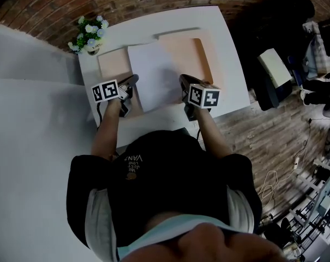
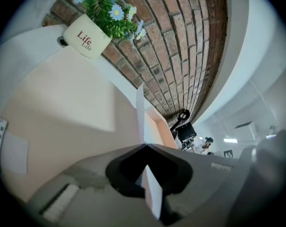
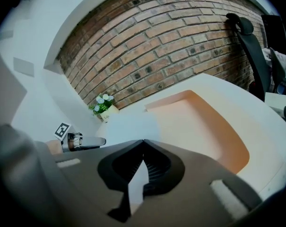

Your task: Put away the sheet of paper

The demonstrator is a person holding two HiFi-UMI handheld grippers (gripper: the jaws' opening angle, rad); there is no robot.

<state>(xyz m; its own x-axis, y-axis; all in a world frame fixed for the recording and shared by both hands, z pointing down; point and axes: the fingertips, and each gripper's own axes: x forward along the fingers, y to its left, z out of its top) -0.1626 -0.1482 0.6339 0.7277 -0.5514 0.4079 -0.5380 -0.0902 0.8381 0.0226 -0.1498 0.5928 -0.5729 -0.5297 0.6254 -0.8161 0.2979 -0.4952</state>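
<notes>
**SHEET GRIPPED AT BOTH SIDES, OVER THE TRAY**

The sheet of paper (image 1: 154,72) spanned the left part of the peach tray (image 1: 207,56), with its near edge toward the person. Both grippers were clenched on it. The left gripper (image 2: 146,145) pinched the side farther from the tray, and the right gripper (image 3: 143,141) pinched the side above it. This two-point grip probably kept the sheet flat and taut for placing it in the tray on the counter (image 1: 233,81).
</notes>
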